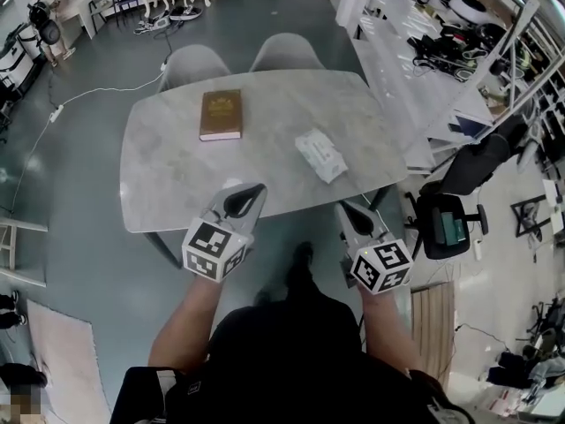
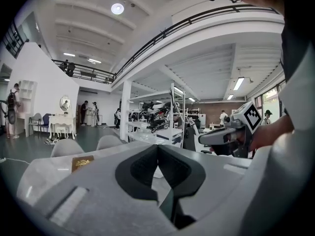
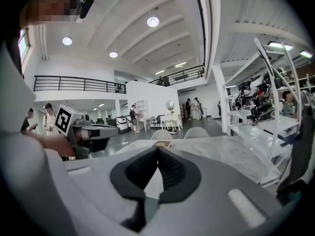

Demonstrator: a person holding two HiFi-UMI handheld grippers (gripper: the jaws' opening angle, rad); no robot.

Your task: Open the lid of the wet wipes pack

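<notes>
The white wet wipes pack (image 1: 320, 155) lies flat on the grey marble table (image 1: 168, 175), right of its middle, with its lid down. My left gripper (image 1: 258, 187) is shut and empty, its tips just over the table's near edge, short of the pack and to its left. My right gripper (image 1: 341, 207) is also shut and empty, off the near edge below the pack. In the left gripper view the closed jaws (image 2: 157, 146) point across the table, with the right gripper (image 2: 230, 134) alongside. The right gripper view shows its own closed jaws (image 3: 157, 148) and the left gripper (image 3: 87, 132).
A brown book (image 1: 221, 114) lies on the table's far left part. Two grey chairs (image 1: 194, 60) stand behind the table. A black office chair (image 1: 446, 223) and cluttered white shelves (image 1: 415, 42) are to the right. A cable (image 1: 88, 91) runs over the floor at left.
</notes>
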